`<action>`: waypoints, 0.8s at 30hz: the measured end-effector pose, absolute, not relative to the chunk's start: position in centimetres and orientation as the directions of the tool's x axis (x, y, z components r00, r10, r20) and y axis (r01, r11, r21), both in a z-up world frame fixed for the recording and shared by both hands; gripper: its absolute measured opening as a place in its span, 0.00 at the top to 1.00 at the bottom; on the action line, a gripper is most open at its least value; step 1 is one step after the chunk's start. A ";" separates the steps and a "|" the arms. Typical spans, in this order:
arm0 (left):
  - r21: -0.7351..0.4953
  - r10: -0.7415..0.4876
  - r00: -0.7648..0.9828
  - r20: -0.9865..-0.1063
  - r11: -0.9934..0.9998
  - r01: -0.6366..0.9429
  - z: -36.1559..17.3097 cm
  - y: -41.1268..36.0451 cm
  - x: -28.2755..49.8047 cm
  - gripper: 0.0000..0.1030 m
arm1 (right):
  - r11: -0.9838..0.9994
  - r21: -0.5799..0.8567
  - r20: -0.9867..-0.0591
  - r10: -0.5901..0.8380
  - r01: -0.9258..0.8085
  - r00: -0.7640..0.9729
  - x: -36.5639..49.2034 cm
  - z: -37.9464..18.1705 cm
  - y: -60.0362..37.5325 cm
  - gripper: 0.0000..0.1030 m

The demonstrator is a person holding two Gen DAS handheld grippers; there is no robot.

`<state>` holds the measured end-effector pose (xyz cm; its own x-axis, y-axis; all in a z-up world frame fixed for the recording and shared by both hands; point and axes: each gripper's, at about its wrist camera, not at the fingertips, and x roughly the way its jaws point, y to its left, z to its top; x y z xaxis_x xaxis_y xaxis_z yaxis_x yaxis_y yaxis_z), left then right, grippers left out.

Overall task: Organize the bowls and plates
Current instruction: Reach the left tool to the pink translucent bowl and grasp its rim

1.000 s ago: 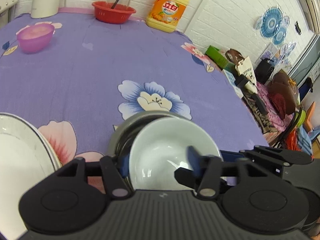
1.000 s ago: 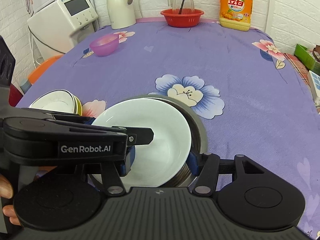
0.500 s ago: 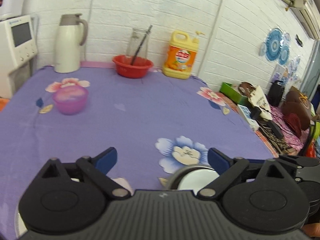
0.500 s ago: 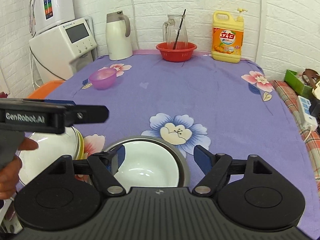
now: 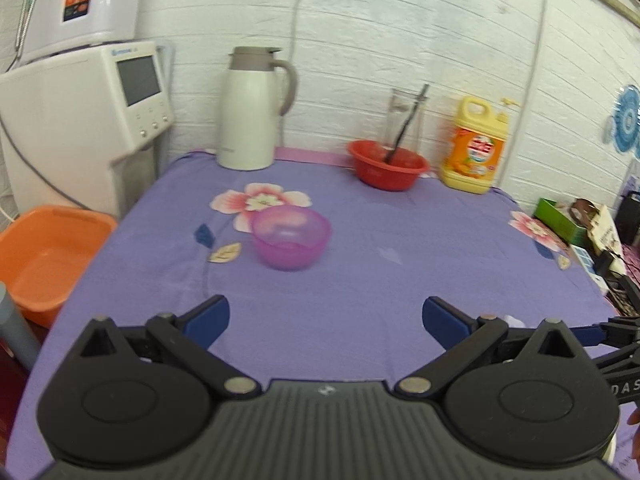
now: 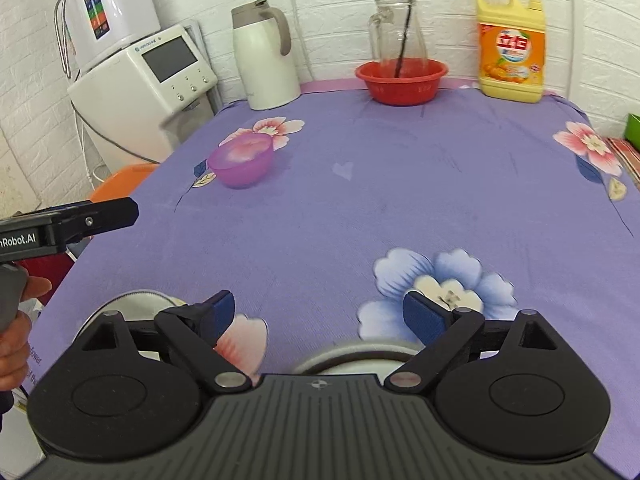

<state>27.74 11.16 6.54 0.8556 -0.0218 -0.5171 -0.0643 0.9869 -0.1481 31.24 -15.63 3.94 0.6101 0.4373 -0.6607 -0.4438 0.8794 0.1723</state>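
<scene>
Purple flowered cloth covers the table [image 6: 400, 184], and it now fills both views, where one second ago a white bowl in a metal basin filled them. Both tools have lifted and tilted up after releasing that bowl.

In the right wrist view, only the grey rim of the metal basin [image 6: 352, 354] shows at 6 o'clock, and the edge of the stacked white plates [image 6: 132, 300] at 8 o'clock.

The left gripper [image 5: 326, 314] is wide open and holds nothing. The right gripper [image 6: 318, 312] is also wide open and empty.

The pink plastic bowl [image 5: 291, 237] stands alone at 12 o'clock in the left wrist view, well apart from the stack.

I judge that the white bowl is placed, and that this pink bowl is the next piece to collect.
</scene>
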 end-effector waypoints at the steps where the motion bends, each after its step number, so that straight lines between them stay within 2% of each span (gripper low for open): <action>1: -0.155 -0.012 0.855 -0.519 0.985 -0.080 6.4 12.1 28.3 0.01 | 0.877 0.166 -0.665 0.438 -0.452 0.605 31.8 3.9 -14.9 0.00; 7: -0.214 0.005 0.836 -0.549 0.966 -0.146 4.8 17.7 33.2 0.01 | 0.852 0.114 -0.687 0.439 -0.511 0.579 35.5 3.9 -10.0 0.00; 14: -0.287 -0.045 0.805 -0.591 0.945 -0.158 3.2 20.4 41.5 0.01 | 0.814 0.041 -0.702 0.436 -0.579 0.563 40.7 3.2 -3.9 0.00; 18: -0.262 -0.064 0.787 -0.614 0.957 -0.127 1.7 20.4 45.6 0.01 | 0.811 0.002 -0.716 0.410 -0.586 0.566 44.1 1.7 -1.0 0.00; 24: -0.216 -0.067 0.762 -0.644 0.972 -0.098 -0.9 20.0 48.9 0.01 | 0.825 0.025 -0.742 0.394 -0.564 0.543 47.6 -1.2 0.6 0.00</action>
